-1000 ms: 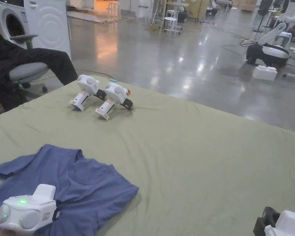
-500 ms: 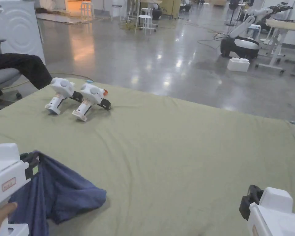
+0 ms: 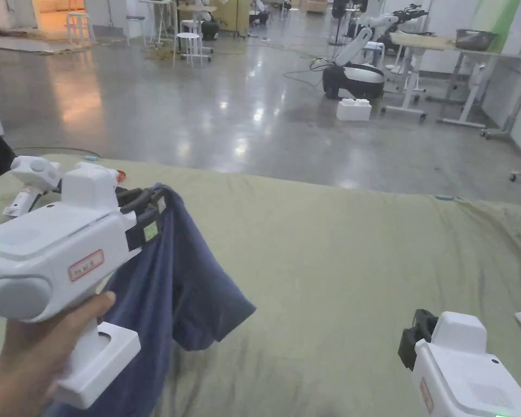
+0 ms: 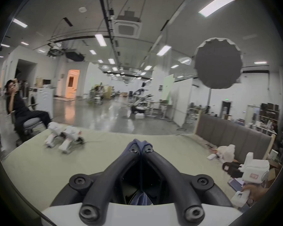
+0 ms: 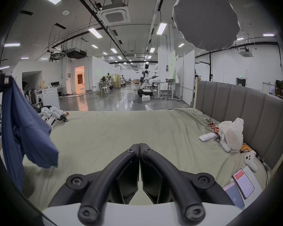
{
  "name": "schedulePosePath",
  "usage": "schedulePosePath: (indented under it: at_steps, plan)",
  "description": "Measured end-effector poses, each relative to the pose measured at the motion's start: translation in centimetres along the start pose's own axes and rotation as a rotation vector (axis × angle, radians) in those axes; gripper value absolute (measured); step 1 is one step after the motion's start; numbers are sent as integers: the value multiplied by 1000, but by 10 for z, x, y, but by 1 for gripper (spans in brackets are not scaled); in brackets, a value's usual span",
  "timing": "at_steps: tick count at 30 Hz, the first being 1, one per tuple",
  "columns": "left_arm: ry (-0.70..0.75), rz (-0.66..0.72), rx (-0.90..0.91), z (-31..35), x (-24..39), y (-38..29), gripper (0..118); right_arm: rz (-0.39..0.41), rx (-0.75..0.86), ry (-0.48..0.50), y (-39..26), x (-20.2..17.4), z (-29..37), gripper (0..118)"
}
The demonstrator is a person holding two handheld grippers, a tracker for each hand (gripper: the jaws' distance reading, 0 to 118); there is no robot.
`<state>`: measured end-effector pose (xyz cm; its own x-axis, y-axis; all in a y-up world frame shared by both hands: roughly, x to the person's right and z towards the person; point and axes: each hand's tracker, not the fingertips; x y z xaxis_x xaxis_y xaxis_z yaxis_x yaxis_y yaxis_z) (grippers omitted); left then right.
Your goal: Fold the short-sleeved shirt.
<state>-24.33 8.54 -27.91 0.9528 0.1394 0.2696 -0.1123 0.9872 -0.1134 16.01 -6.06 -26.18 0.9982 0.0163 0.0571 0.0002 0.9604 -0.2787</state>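
The blue short-sleeved shirt hangs bunched from my left gripper, lifted above the green sheet. In the left gripper view the jaws meet with a fold of blue shirt pinched at my left gripper. My right gripper hovers low at the front right; in the right gripper view my right gripper has its jaws pressed together with nothing between them. The hanging shirt is at that view's left edge.
Two spare grippers lie at the bed's far left corner. By the grey headboard on the right sit a white plastic bag, a white remote, a game controller and phones. A seated person is beyond the bed's left end.
My left gripper has lifted the shirt off the sheet and carried it up and rightward, so it hangs bunched instead of lying flat. The right gripper has come up a little into view.
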Motion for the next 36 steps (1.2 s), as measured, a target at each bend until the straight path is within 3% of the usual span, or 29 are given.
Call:
schedulePosePath:
  at_steps: [5, 13, 15, 17, 21, 23, 24, 28, 31, 36]
  plan:
    - [-163, 9, -20, -48, 66, -11, 0, -24, 3, -41, -3, 20, 10, 0]
    - [-318, 7, -340, -110, 160, -107, 0, -55, -7, -114, -11, 53, 28, 0]
    - [-342, -4, -415, -113, 172, -137, 12, -64, -17, -128, -14, 59, 31, 0]
    - [-341, -10, -449, -111, 179, -162, 16, -62, -28, -137, -17, 64, 31, 0]
    - [-317, -7, -494, -101, 176, -184, 60, -59, -50, -139, -23, 69, 28, 0]
    - [-279, -18, -470, -95, 166, -181, 76, -54, -55, -131, -23, 68, 28, 0]
    - [-256, -11, -449, -88, 158, -174, 78, -50, -56, -126, -22, 66, 27, 0]
    - [-161, 41, -310, -63, 123, -141, 78, -32, -32, -95, -12, 49, 27, 0]
    - [-27, -13, -229, -46, 103, -121, 73, -11, 6, -56, -1, 30, 24, 0]
    - [173, -86, -129, -20, 76, -105, 14, 30, 98, -19, 17, -4, 25, 0]
